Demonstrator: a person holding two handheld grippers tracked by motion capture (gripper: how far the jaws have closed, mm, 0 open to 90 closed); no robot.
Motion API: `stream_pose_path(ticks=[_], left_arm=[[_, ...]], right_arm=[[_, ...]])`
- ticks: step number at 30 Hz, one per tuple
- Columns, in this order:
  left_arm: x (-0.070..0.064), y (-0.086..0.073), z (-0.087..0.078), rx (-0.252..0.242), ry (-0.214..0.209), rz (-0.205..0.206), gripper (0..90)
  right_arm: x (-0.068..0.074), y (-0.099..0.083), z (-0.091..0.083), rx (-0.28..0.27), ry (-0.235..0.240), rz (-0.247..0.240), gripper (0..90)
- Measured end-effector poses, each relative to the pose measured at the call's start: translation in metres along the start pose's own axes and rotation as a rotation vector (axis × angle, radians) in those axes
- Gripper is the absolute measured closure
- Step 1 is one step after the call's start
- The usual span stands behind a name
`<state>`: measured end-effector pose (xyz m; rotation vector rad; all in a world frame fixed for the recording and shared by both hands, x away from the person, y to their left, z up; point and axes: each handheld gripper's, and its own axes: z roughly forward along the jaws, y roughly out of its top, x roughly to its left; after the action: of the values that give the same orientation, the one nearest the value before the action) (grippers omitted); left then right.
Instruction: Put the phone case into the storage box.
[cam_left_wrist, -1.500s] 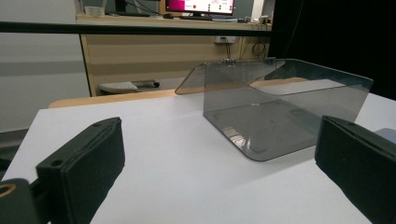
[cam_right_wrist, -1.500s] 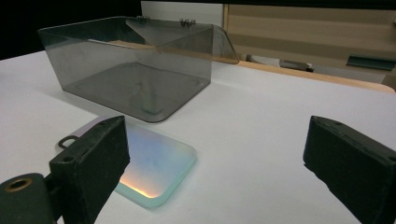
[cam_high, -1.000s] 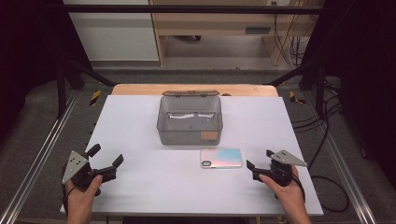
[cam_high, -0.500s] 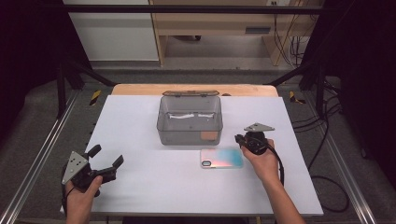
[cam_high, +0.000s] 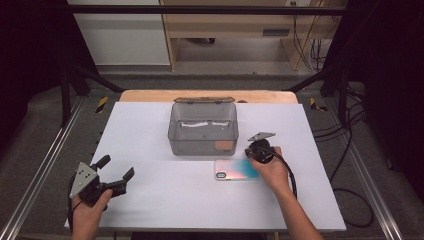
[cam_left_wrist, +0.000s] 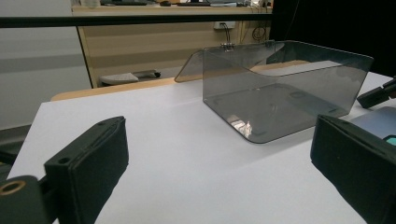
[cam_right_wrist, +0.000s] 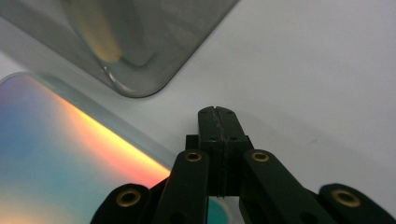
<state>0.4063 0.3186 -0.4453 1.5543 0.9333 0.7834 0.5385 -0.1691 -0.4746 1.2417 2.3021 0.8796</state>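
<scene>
A phone (cam_high: 235, 170) with an iridescent back lies flat on the white table (cam_high: 145, 125), just in front of a clear grey box (cam_high: 202, 129) with its lid open. My right gripper (cam_high: 248, 153) is at the phone's right end, beside the box's front right corner. Its jaws are shut together with nothing between them; in the right gripper view their tips (cam_right_wrist: 217, 113) hover over bare table between the phone (cam_right_wrist: 56, 154) and the box (cam_right_wrist: 116, 42). My left gripper (cam_high: 118, 166) is open near the front left edge, aimed at the box (cam_left_wrist: 280, 88).
The box's hinged lid (cam_high: 202, 100) leans back toward the table's wooden far edge. Metal rails (cam_high: 45, 160) run along both sides of the table, and cables (cam_high: 350, 150) lie on the floor to the right.
My right gripper has moved from the table's front right area leftward and away from the person, up to the phone's right end. The left gripper has stayed in place.
</scene>
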Motion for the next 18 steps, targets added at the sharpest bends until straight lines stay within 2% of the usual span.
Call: stream_pose_path(ticks=[2,3,5,7,18], left_arm=[[0.0,0.0,0.0,0.0,0.0,0.001,4.2],[0.0,0.0,0.0,0.001,-0.001,0.003,4.2],[0.0,0.0,0.0,0.0,-0.002,0.003,4.2],[0.0,0.0,0.001,0.002,-0.001,0.004,4.2],[0.001,-0.001,0.0,0.014,0.01,0.009,4.2]], right_arm=[[0.0,-0.001,-0.002,0.009,0.009,0.0,90.0],[0.003,-0.003,-0.008,0.035,0.02,-0.017,90.0],[0.005,-0.008,-0.013,0.048,0.027,-0.025,90.0],[0.007,-0.014,-0.02,0.06,0.046,-0.016,90.0],[0.032,-0.055,-0.058,0.056,0.102,-0.007,90.0]])
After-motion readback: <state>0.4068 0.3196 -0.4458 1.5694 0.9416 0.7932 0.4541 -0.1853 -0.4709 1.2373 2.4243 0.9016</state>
